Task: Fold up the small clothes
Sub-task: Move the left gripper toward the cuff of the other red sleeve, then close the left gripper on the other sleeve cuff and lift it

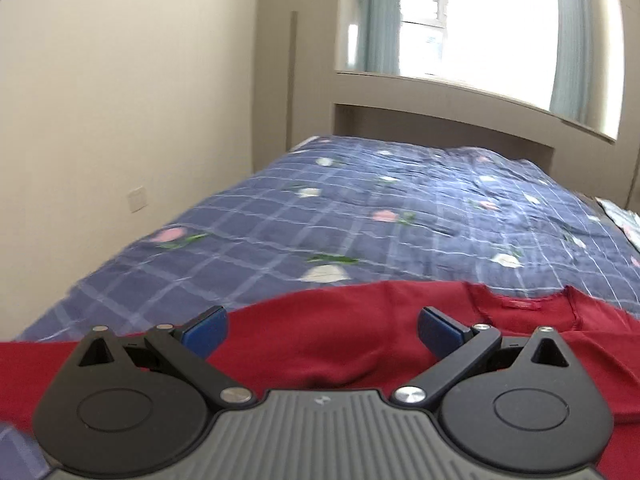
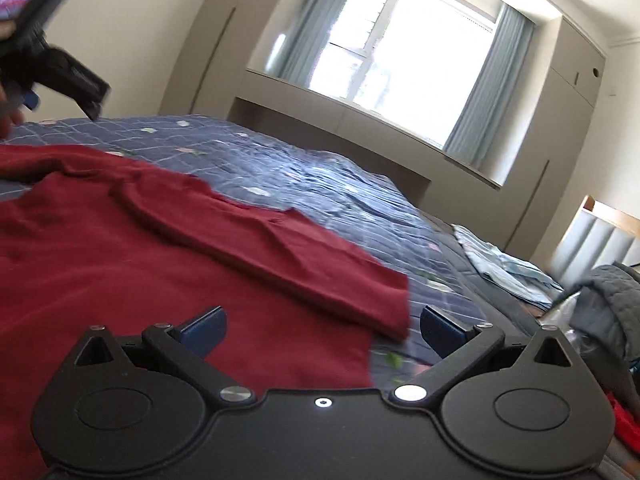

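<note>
A dark red shirt point(image 1: 360, 340) lies spread on a bed, its neckline with a small label toward the far right in the left wrist view. My left gripper point(image 1: 322, 330) hovers just over the shirt's near part, open, nothing between its blue pads. In the right wrist view the same red shirt point(image 2: 160, 248) covers the left half, one sleeve point(image 2: 320, 264) stretching toward the right. My right gripper point(image 2: 323, 330) is open above the shirt's right edge, beside the sleeve end. The left gripper point(image 2: 60, 68) shows blurred at the upper left there, lifted above the shirt.
The bed carries a blue checked quilt point(image 1: 360, 208) with flower prints. A beige wall runs along its left side and a window ledge point(image 1: 480, 96) stands behind. Light blue clothes point(image 2: 508, 268) and a grey garment point(image 2: 608, 300) lie at the right.
</note>
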